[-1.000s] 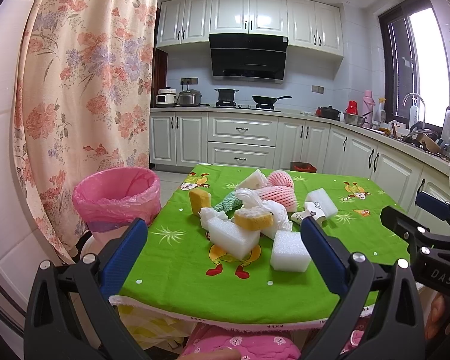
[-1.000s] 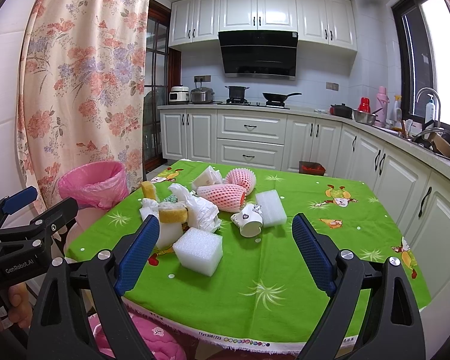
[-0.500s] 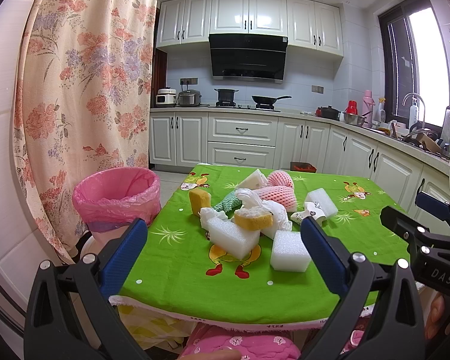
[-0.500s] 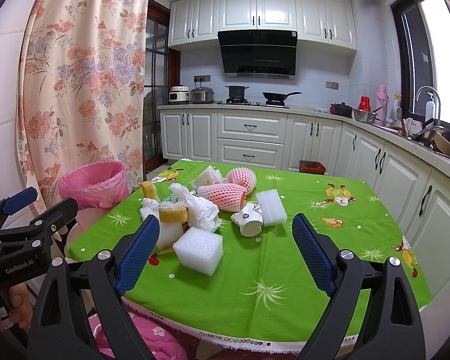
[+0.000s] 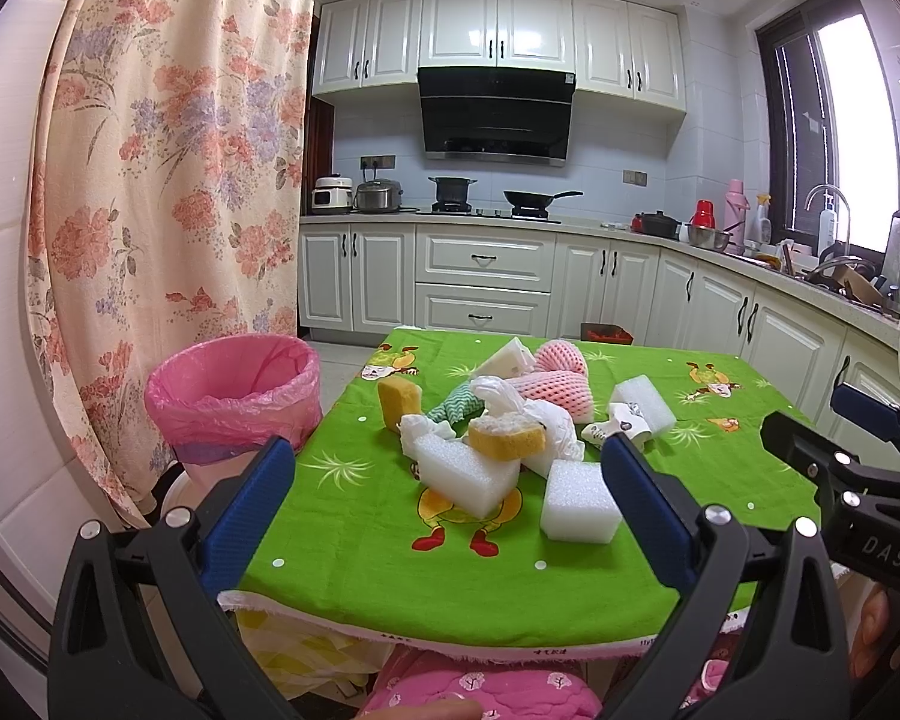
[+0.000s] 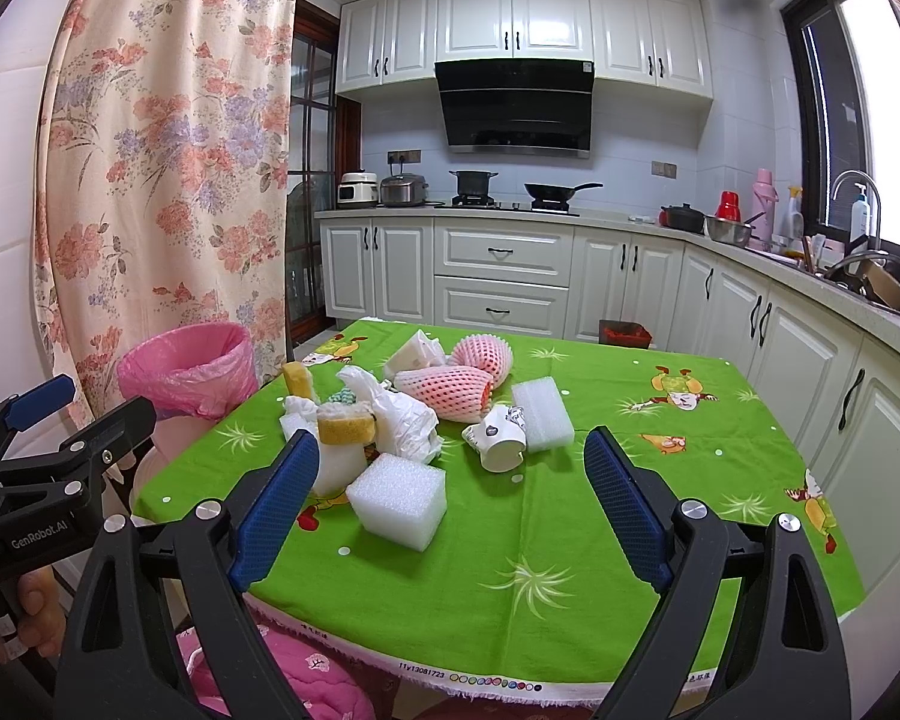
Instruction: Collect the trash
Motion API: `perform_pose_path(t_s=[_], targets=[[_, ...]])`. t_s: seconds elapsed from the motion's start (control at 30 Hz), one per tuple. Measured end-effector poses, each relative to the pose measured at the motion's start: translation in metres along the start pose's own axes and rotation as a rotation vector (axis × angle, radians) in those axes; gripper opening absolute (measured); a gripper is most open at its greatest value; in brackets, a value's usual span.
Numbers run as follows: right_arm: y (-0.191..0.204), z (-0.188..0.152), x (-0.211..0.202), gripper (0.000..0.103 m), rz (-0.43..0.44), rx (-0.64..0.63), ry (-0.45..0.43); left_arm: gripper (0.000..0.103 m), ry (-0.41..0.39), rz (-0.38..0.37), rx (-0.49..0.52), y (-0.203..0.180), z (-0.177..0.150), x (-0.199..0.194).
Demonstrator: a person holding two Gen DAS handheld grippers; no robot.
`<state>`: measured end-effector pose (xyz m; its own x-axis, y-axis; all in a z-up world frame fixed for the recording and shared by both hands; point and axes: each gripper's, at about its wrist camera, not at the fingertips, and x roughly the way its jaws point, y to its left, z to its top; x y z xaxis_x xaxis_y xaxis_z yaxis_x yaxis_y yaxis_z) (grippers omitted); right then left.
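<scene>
A heap of trash lies on the green tablecloth (image 5: 354, 516): white foam blocks (image 5: 579, 501) (image 6: 399, 501), a yellow sponge (image 5: 507, 435) (image 6: 345, 427), crumpled white plastic (image 6: 405, 414), pink foam fruit nets (image 5: 555, 387) (image 6: 444, 390) and a tipped paper cup (image 6: 498, 447). A bin with a pink liner (image 5: 234, 396) (image 6: 189, 369) stands left of the table. My left gripper (image 5: 447, 498) is open, held back from the table's near edge. My right gripper (image 6: 447, 495) is open too, with nothing between its fingers.
A floral curtain (image 5: 168, 180) hangs behind the bin. White kitchen cabinets (image 6: 501, 282) and a counter run along the back and right. A pink cushion (image 5: 480, 687) sits below the table's near edge. Each gripper shows at the side of the other's view.
</scene>
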<state>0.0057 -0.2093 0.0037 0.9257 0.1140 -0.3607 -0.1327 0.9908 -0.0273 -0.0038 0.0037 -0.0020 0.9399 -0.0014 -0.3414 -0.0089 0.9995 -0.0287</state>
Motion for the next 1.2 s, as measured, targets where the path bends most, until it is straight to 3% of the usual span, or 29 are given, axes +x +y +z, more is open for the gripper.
perform_pose_path(t_s=[0.47, 0.57, 0.87, 1.0, 1.2], targets=[[-0.001, 0.000, 0.000, 0.085, 0.005, 0.008, 0.001, 0.099, 0.018, -0.014, -0.002, 0.003, -0.001, 0.006], [-0.009, -0.002, 0.009, 0.085, -0.016, 0.028, 0.018, 0.099, 0.051, -0.045, 0.003, 0.004, -0.002, 0.022], [-0.053, -0.019, 0.059, 0.085, -0.065, 0.149, 0.113, 0.099, 0.113, -0.043, 0.042, 0.002, -0.008, 0.088], [-0.061, -0.030, 0.080, 0.085, -0.069, 0.147, 0.145, 0.099, 0.107, -0.046, 0.032, 0.001, -0.011, 0.106], [-0.074, -0.045, 0.111, 0.085, -0.109, 0.145, 0.191, 0.099, 0.161, -0.045, -0.023, 0.004, -0.017, 0.139]])
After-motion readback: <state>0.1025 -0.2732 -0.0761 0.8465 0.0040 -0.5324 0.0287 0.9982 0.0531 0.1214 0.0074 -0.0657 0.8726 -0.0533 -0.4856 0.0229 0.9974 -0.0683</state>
